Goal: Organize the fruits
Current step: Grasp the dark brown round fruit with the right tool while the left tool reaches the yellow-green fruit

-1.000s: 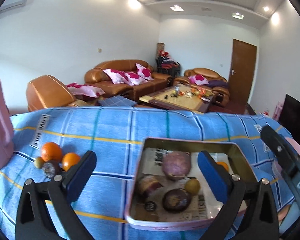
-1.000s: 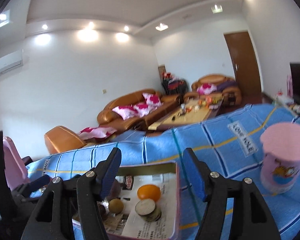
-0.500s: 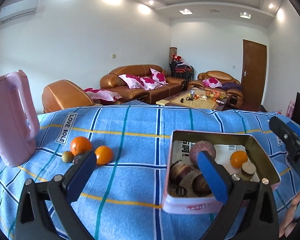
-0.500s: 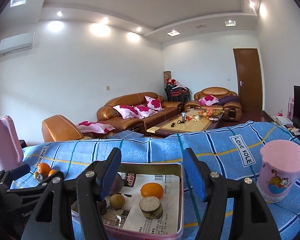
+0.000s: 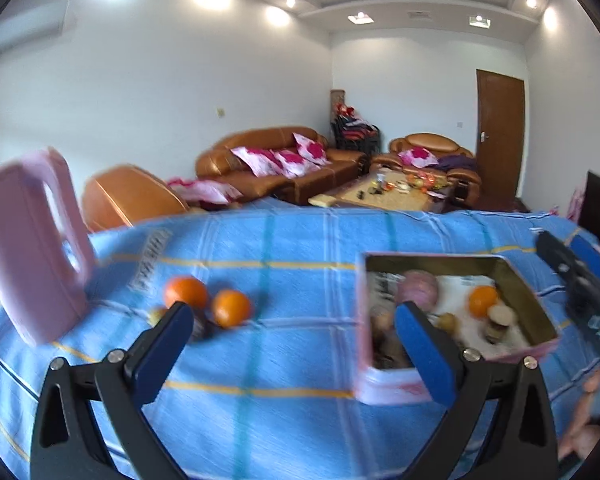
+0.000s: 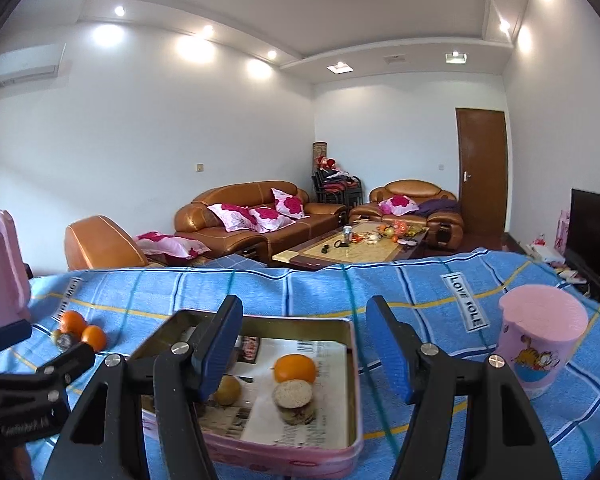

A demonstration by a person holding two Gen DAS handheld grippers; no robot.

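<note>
Right wrist: rectangular metal tin (image 6: 350, 380), paper-lined; round orange (image 6: 295, 367) inside; both grippers' jaws spread, empty.

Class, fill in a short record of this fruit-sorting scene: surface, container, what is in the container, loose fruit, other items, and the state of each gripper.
surface: blue striped cloth
container: pink tin, lined with newspaper
in container: an orange, a cut round fruit, a small yellow-brown fruit, more partly hidden
loose fruit: two oranges beside small dark fruits, left of the tin
other items: pink jug at left, pink cup at right
left gripper: open, empty
right gripper: open, empty, over the tin
</note>
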